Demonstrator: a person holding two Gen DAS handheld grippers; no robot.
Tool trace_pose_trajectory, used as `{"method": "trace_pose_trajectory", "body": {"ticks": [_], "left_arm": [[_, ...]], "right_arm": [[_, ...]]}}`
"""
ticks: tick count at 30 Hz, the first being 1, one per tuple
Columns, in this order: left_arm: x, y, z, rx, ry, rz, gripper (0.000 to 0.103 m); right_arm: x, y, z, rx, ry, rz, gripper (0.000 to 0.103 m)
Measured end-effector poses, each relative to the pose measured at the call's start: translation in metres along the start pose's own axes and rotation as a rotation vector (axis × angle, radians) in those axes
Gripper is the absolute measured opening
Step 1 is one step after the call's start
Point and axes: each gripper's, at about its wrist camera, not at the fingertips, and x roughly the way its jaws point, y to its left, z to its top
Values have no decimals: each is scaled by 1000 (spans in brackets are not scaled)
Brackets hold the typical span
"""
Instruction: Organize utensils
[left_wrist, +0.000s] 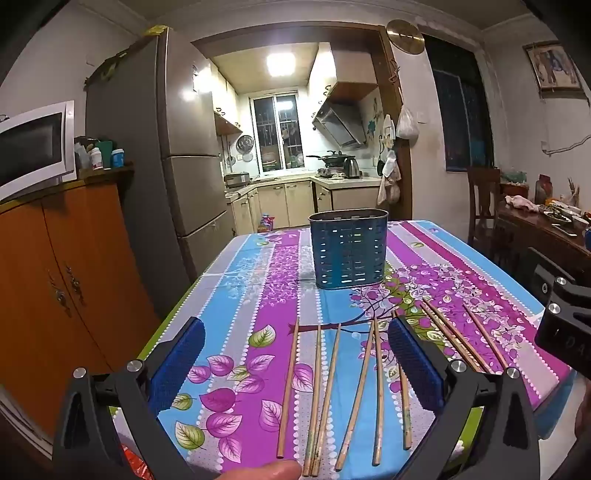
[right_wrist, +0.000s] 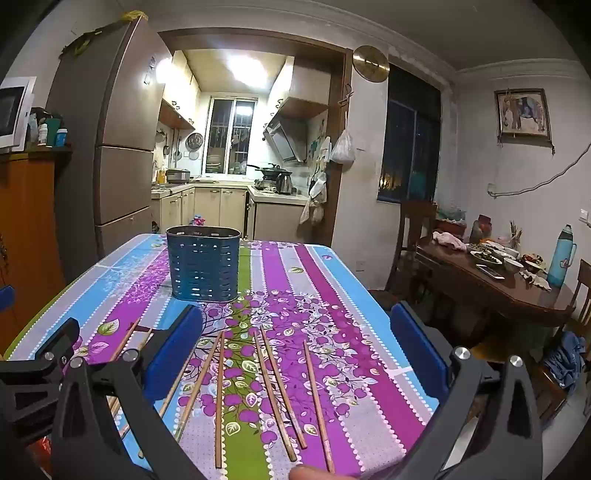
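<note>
wooden chopsticks (left_wrist: 325, 391) all lie loose on the bench (left_wrist: 236, 280); blue holder (left_wrist: 349, 251) looks empty. left hand-held gripper (left_wrist: 295, 369) and right hand-held gripper (right_wrist: 295, 365) gape wide, holding nothing. nothing sorted yet.

The floral-clothed table (left_wrist: 258, 280) is viewed from its near edge, tilted slightly downward; the blue slotted holder (left_wrist: 349, 251) is shared.
</note>
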Motion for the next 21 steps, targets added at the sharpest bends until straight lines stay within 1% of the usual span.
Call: {"method": "trace_pose_trajectory", "body": {"ticks": [8, 9, 14, 15, 21], "left_arm": [[-4, -3, -1, 20, -4, 3, 99], [4, 0, -2, 16, 5, 12, 99], [7, 4, -3, 14, 11, 10, 99], [4, -5, -4, 27, 10, 14, 99], [6, -4, -6, 24, 14, 15, 99]], "right_arm": [[3, 0, -3, -3, 8, 4, 98], [2, -2, -1, -2, 12, 3, 98], [5, 3, -4, -4, 20, 9, 98], [6, 4, -4, -7, 23, 10, 98], [7, 5, -5, -8, 27, 16, 98]]}}
